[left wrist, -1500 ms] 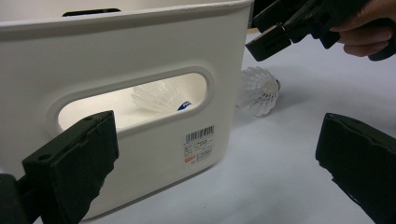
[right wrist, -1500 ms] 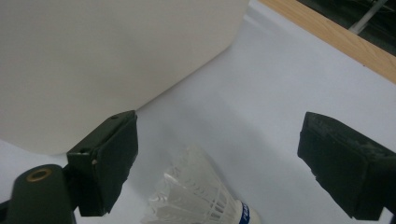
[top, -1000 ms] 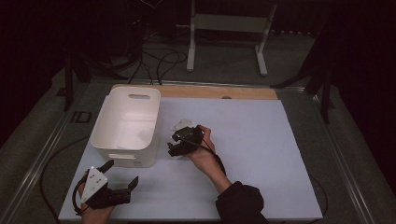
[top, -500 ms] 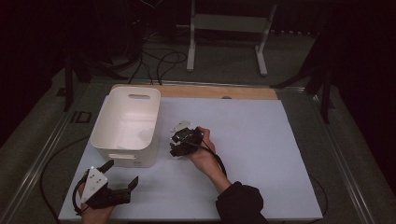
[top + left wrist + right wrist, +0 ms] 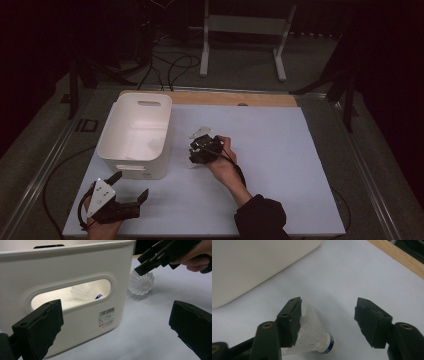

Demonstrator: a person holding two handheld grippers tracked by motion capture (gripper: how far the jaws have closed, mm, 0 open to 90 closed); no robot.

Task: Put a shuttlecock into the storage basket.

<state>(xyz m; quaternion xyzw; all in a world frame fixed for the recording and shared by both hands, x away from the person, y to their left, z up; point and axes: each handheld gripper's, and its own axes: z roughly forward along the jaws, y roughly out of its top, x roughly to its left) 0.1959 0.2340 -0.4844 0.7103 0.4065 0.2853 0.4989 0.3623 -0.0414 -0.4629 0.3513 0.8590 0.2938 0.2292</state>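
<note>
Your right gripper (image 5: 327, 322), jaws apart and closing, straddles the shuttlecock (image 5: 315, 336) just beside the bin (image 5: 135, 135); its axis lies crosswise, touching one pad.

A dark room: grey floor (image 5: 310, 60) across the top, a white metal stand (image 5: 245, 30) upper centre, black cables (image 5: 170, 62) upper left.

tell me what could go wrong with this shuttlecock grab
The right gripper has been closing with the shuttlecock against one jaw only and a gap on the other side, so it may be pushed or rolled aside. The jaw bears on the thin skirt, which could crumple. The white bin stands close beside it.
</note>
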